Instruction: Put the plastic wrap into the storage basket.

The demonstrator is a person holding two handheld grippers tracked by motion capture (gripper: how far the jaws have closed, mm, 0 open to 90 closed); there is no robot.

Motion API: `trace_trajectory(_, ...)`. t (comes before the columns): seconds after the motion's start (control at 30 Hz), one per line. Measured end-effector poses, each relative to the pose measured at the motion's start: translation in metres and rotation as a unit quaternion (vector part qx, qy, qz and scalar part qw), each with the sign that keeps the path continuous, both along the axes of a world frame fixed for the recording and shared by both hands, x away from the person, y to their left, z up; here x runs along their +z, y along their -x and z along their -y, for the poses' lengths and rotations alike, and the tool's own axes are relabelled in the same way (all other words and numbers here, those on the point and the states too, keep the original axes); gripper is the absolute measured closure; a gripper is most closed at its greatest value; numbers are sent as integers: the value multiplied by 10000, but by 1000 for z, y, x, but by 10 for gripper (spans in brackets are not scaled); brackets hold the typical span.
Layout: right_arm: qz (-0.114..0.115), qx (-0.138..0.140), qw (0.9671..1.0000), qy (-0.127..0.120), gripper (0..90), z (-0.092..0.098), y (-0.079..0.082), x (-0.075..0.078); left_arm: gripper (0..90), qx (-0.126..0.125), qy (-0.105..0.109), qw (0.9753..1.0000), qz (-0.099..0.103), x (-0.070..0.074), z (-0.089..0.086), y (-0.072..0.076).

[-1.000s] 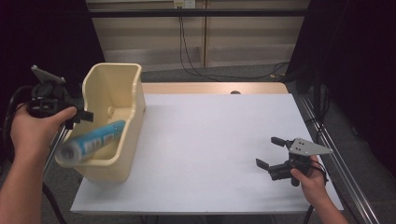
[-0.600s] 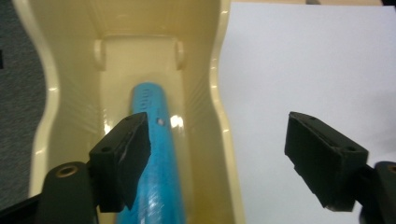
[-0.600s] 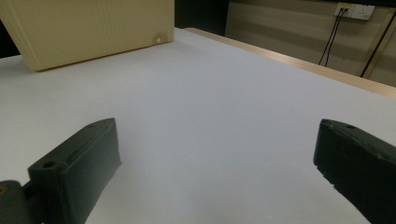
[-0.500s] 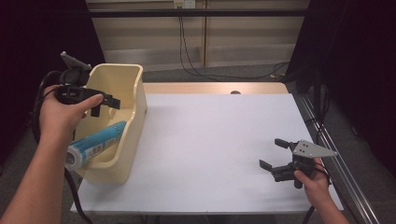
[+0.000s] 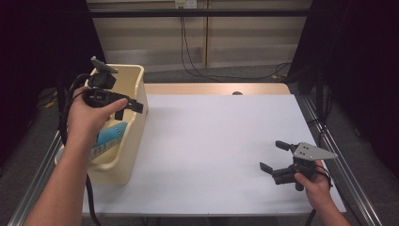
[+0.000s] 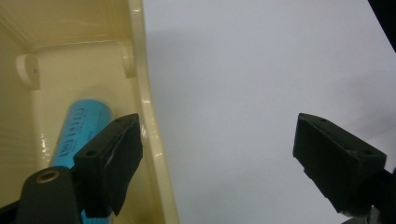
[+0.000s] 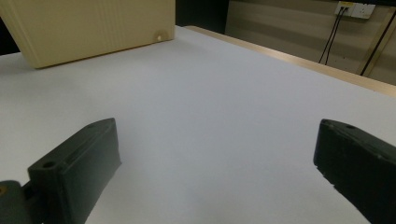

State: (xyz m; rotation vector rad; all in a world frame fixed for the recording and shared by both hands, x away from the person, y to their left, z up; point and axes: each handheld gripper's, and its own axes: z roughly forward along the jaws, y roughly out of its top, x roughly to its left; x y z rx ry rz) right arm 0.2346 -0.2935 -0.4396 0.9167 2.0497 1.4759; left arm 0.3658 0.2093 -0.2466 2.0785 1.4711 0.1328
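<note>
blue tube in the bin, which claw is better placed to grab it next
Left. The left claw hangs open at the cream bin rim above the blue tube; the right claw is across the table.

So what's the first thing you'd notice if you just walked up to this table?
Probably the tall cream plastic bin at the left edge of the white table, with a light-blue cylindrical tube lying inside it. The left gripper is held over the bin's rim, jaws wide open and holding nothing. Far off at the table's right side, the right gripper is open too, low over bare tabletop.
</note>
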Motion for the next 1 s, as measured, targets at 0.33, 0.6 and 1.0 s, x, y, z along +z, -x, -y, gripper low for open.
trace_trajectory(0.33, -29, -5, 10000, -3, 1, 0, -1, -2, 135, -205, 28, 9997, -97, -21, 23, -3)
trace_trajectory(0.6, -33, -31, 10000, -11, 1, 1, 0, -2, 128, -400, 32, 9991, -138, -34, 41, -3)
trace_trajectory(1.0, -37, -23, 10000, -16, 1, 1, 0, -3, 117, -642, 96, 9974, -297, -63, 60, -2)
